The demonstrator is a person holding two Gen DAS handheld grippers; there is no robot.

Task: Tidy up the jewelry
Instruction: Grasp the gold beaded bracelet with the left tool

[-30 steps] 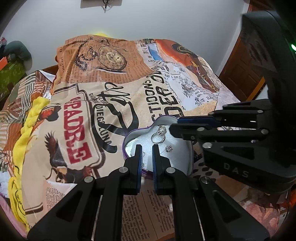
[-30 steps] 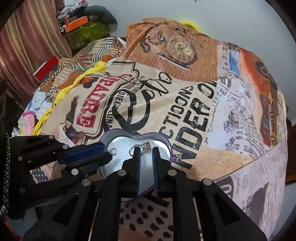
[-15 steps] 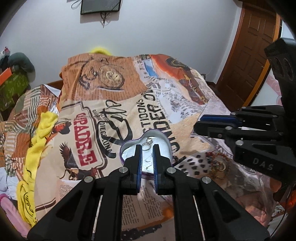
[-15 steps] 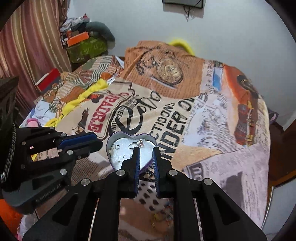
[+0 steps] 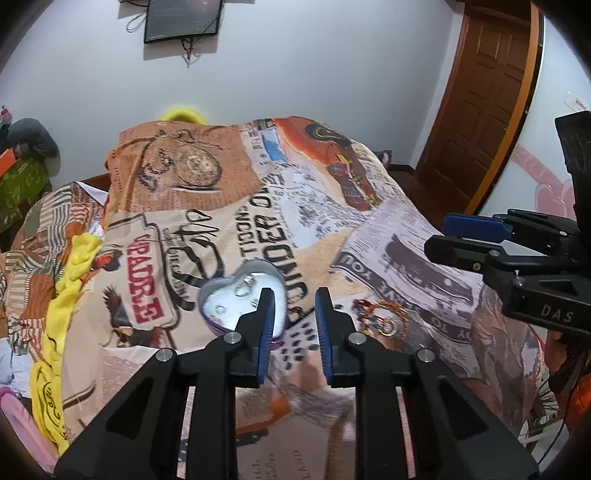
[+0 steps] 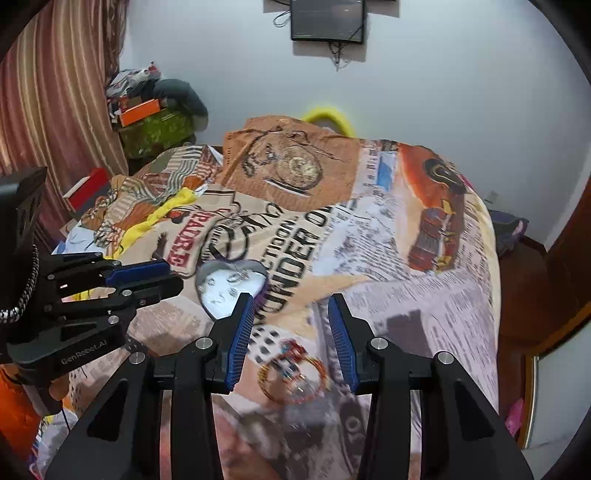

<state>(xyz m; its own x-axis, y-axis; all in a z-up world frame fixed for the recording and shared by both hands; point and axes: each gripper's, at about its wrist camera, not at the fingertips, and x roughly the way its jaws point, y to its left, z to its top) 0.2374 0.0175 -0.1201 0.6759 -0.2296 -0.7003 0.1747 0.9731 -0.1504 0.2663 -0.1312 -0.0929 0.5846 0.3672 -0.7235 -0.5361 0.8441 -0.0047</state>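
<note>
A heart-shaped silver tin (image 5: 236, 299) with a purple rim lies open on the printed bedspread, with small rings and studs inside; it also shows in the right wrist view (image 6: 225, 288). A heap of gold and beaded bangles (image 6: 291, 373) lies near me, right of the tin, also seen in the left wrist view (image 5: 380, 317). My left gripper (image 5: 293, 328) is open and empty, raised above the bed between tin and bangles. My right gripper (image 6: 291, 339) is open and empty, hovering over the bangles.
A yellow cloth (image 5: 70, 295) runs down the bed's left side. A wooden door (image 5: 487, 96) stands at the right, a wall screen (image 6: 327, 20) behind the bed, and piled bags and boxes (image 6: 151, 118) beside a striped curtain at the left.
Both grippers have opened and pulled up and back from the tin. The tin now looks smaller and the bangles have come into view.
</note>
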